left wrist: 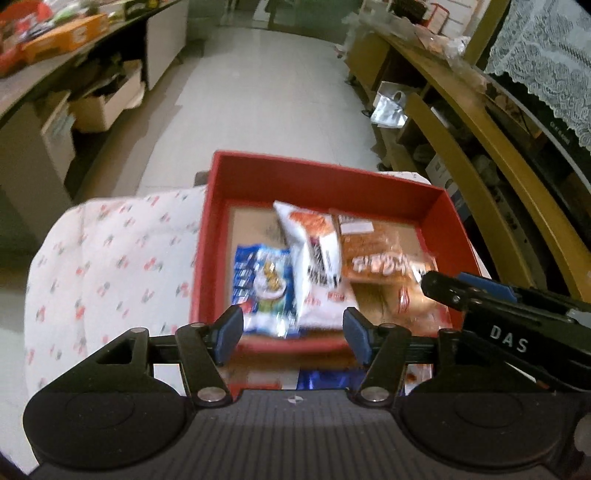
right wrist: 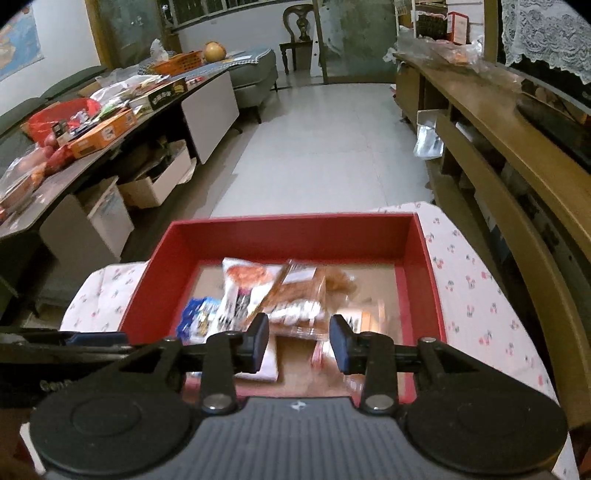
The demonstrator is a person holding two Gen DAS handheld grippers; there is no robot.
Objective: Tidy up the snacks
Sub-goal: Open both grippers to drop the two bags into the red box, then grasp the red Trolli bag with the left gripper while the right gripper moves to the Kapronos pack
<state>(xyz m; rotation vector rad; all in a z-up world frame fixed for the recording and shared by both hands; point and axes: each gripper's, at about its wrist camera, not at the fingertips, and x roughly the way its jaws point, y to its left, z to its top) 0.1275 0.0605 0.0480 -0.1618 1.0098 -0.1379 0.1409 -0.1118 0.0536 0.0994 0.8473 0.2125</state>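
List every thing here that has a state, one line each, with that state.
left tool: open, holding nothing, above the box's near edge
right tool: open, holding nothing
red box: lidless, resting on the patterned cloth
blue snack packet: lying flat in the box
white snack bag: in the box, lying partly over its neighbours
brown bread pack: lying flat in the box, sealed as far as blur allows

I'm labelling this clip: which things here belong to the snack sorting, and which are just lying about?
Job:
red box
blue snack packet
white snack packet
brown bread packet
left claw
right claw

Lying about:
orange carton
red basin
wooden chair
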